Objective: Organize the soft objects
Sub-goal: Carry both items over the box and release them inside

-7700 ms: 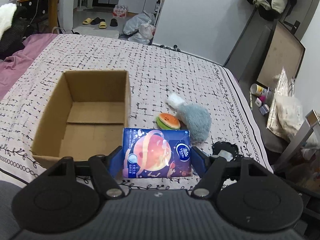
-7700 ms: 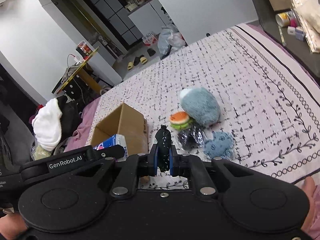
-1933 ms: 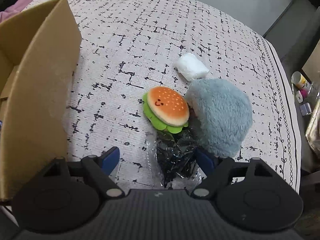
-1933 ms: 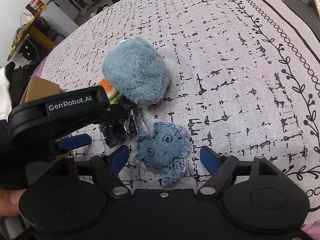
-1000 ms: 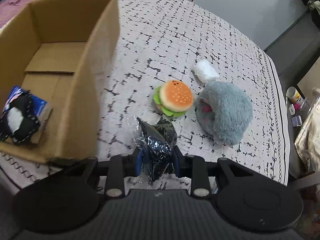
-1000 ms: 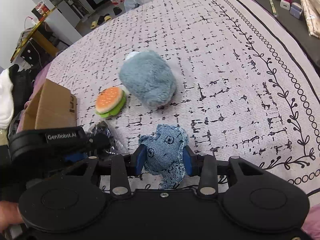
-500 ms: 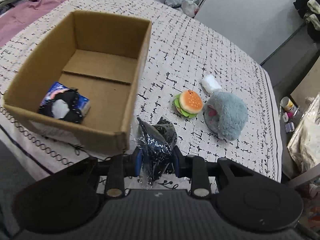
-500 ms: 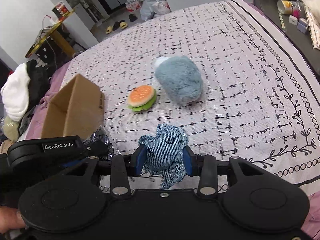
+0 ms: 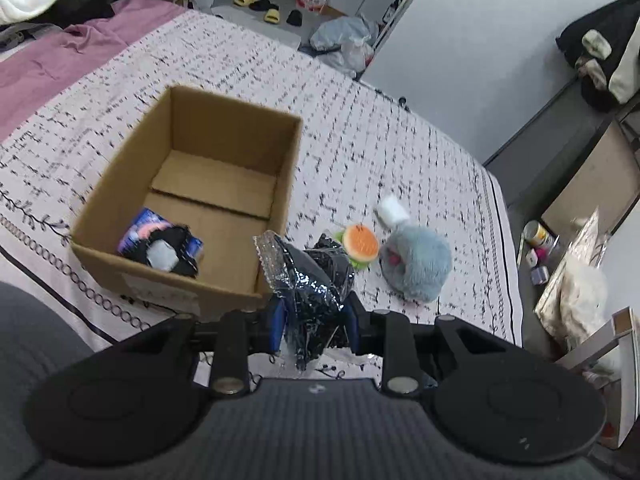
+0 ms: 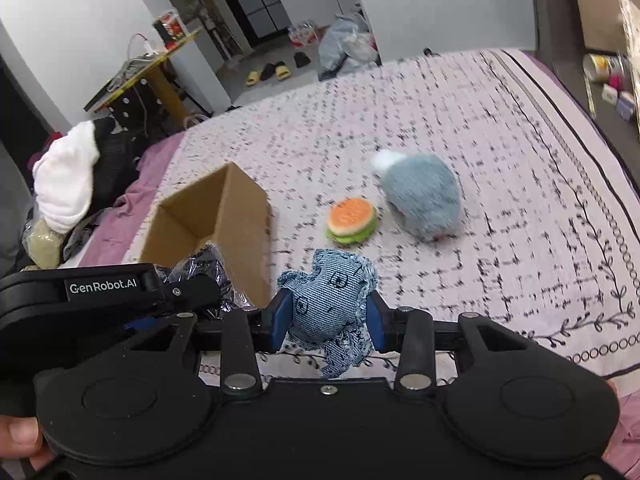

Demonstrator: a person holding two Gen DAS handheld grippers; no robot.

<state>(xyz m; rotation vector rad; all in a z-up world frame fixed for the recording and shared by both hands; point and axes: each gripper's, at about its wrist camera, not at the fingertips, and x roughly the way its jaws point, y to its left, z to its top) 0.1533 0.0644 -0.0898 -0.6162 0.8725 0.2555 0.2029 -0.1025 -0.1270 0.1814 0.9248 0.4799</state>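
Two toys per count: left claw [image 9: 313, 322] gripping plastic-wrapped bundle [image 9: 310, 280], right claw [image 10: 327, 322] gripping denim toy [image 10: 330, 300].

- cardboard box [image 9: 288, 168] sits open on the bed, blue packet [image 9: 138, 232] and a black-and-white thing [image 9: 168, 254] inside
- black item in crinkly plastic [image 9: 310, 280] pinched, lifted
- denim plush [image 10: 326, 294] gripped too
- burger plush [image 9: 360, 240] touching fluffy grey-blue plush [image 9: 418, 268]

A patterned bedspread [image 9: 400, 152] fills mid-frame. White walls [image 9: 472, 52] rise at upper right. Slippers [image 9: 256, 2] lie on the grey floor at top, and a yellow table [image 10: 148, 68] stands upper left.
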